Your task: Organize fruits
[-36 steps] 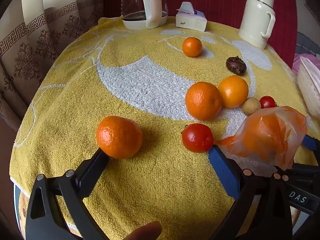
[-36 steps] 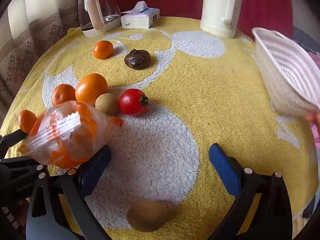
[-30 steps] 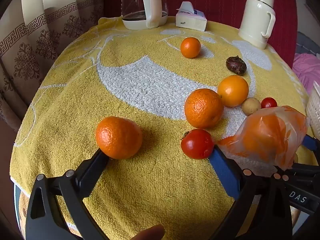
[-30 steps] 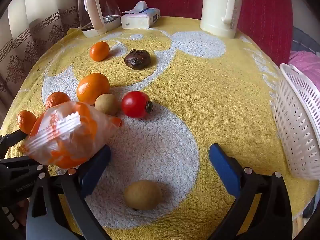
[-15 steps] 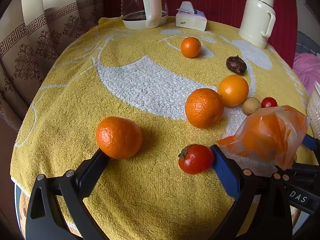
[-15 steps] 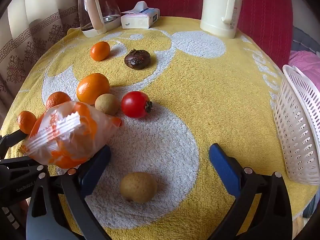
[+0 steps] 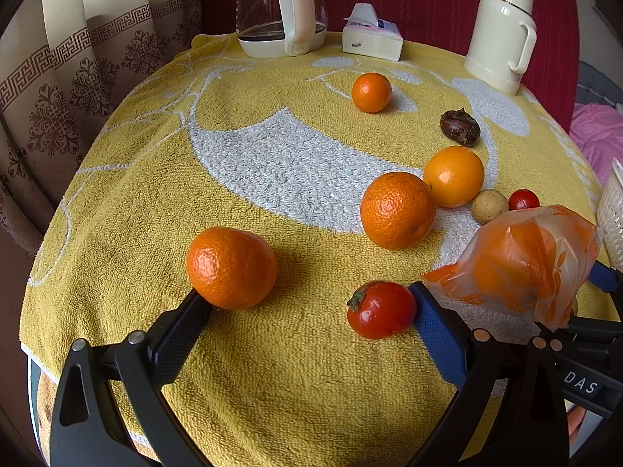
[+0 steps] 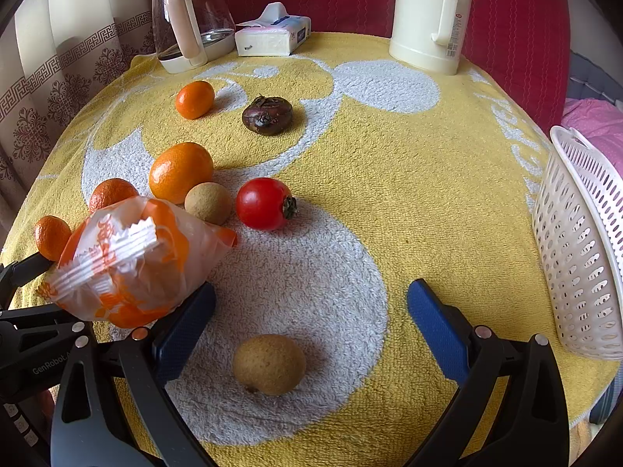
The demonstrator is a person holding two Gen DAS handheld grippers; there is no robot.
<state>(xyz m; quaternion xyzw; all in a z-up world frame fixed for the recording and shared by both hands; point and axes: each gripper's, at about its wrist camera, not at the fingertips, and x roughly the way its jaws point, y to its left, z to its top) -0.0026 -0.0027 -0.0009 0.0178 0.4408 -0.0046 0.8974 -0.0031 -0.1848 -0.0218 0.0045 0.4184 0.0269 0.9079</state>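
Fruits lie on a yellow towel [image 7: 155, 179]. In the left wrist view my left gripper [image 7: 307, 311] is open; an orange [image 7: 231, 267] touches its left finger and a red tomato [image 7: 381, 309] rests against its right finger. Further off lie two oranges [image 7: 397, 210], a small orange [image 7: 371, 92], a dark fruit [image 7: 459, 126] and a brown round fruit [image 7: 489, 206]. In the right wrist view my right gripper [image 8: 311, 311] is open, with a brown fruit [image 8: 269, 364] on the towel between its fingers. A wrapped orange packet [image 8: 132, 264] sits by its left finger. A second tomato [image 8: 264, 204] lies ahead.
A white slotted basket [image 8: 584, 241] stands at the table's right edge. A glass kettle [image 8: 187, 19], a tissue pack [image 8: 272, 35] and a cream thermos [image 8: 428, 15] stand along the back. Curtains hang at the left.
The white basket came down and settled at the right edge. The tomato rolled toward my left gripper's right finger. The brown fruit rolled further out between my right gripper's fingers.
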